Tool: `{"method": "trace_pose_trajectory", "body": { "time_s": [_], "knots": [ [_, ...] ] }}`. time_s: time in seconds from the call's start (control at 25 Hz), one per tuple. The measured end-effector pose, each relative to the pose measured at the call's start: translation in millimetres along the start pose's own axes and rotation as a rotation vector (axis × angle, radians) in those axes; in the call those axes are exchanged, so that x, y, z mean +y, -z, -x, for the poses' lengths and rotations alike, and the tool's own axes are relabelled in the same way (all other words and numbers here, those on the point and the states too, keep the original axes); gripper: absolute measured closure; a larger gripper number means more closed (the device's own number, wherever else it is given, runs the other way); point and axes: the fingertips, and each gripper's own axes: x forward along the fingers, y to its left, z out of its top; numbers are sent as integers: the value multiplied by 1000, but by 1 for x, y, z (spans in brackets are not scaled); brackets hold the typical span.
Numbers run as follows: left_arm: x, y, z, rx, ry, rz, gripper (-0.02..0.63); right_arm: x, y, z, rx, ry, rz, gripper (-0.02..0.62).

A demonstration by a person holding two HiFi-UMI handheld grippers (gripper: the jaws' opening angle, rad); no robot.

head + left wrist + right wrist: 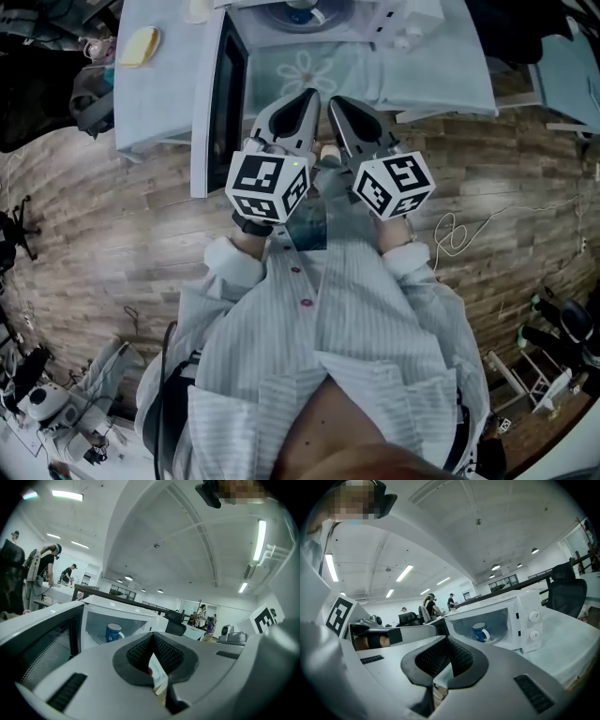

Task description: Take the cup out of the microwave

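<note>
cup (113, 632), one, sits in one open microwave (528, 626); left claw (311, 97) and right claw (334, 101) clenched empty.

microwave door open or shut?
Open. The door stands swung out left; the blue cup sits exposed inside the microwave.

**Right gripper view.** The right gripper (446, 654) is filling the near foreground. Its grey jaws are lying closed together, with nothing between the black ribbed pads. Beyond the tips and slightly to the right, a white microwave (524, 620) is standing on a table (576, 644) draped in pale cloth. Its open cavity is facing the camera, and two round knobs are sitting on the panel at its right. A blue cup (480, 631) is standing upright inside the cavity, with its handle pointing right. At the left, the left gripper (426, 631) is reaching alongside, its marker cube (338, 613) showing near the edge. Far back, people (431, 605) are standing, and a dark office chair (566, 590) is standing at the far right.
</note>
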Motion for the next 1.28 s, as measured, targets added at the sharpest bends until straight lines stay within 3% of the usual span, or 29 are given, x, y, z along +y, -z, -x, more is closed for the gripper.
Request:
{"method": "trace_pose_trajectory", "body": {
  "time_s": [0.4, 0.8, 1.28],
  "knots": [
    [34, -27, -72, -43, -122, 30, 597, -58, -33, -60, 56, -116, 13, 560],
    [63, -46, -115, -66, -245, 39, 597, -91, -55, -102, 94, -238, 30, 560],
    [82, -51, -131, -58, -281, 37, 597, -99, -55, -126, 125, -269, 29, 560]
  ]
}}
